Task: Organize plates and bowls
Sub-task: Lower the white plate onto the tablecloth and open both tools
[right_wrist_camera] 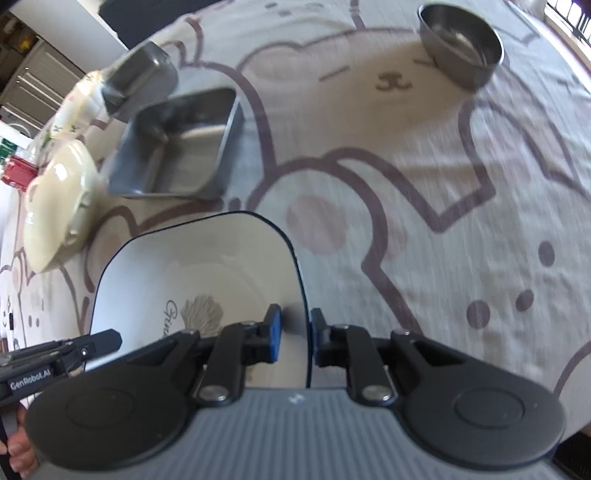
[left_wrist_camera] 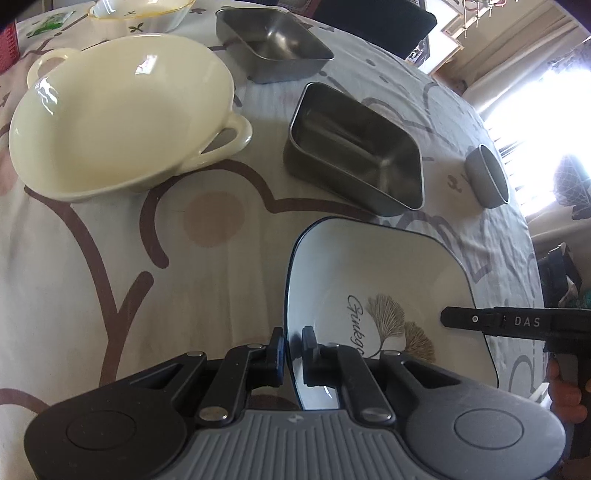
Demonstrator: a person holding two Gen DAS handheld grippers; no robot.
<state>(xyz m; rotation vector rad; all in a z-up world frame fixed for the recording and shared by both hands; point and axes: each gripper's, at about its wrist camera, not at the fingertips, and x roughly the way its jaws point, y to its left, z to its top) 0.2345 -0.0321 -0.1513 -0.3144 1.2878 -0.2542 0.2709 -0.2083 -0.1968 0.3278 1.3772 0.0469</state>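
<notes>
A white square plate with a dark rim and a ginkgo print (left_wrist_camera: 388,280) (right_wrist_camera: 207,273) is held over the cloth by both grippers. My left gripper (left_wrist_camera: 293,354) is shut on its left rim. My right gripper (right_wrist_camera: 295,336) straddles its right rim, with a small gap at the left pad, so I cannot tell if it grips. A cream two-handled bowl (left_wrist_camera: 118,118) (right_wrist_camera: 59,206) sits at the far left. Two steel rectangular trays (left_wrist_camera: 354,151) (left_wrist_camera: 273,44) stand beyond the plate. A small steel round bowl (left_wrist_camera: 487,177) (right_wrist_camera: 461,44) is at the right.
A glass dish with a yellow rim (left_wrist_camera: 144,14) stands at the table's far edge. The table has a cartoon-bear cloth (right_wrist_camera: 424,221). A red box (right_wrist_camera: 18,171) lies past the cream bowl. A bright window is at the right.
</notes>
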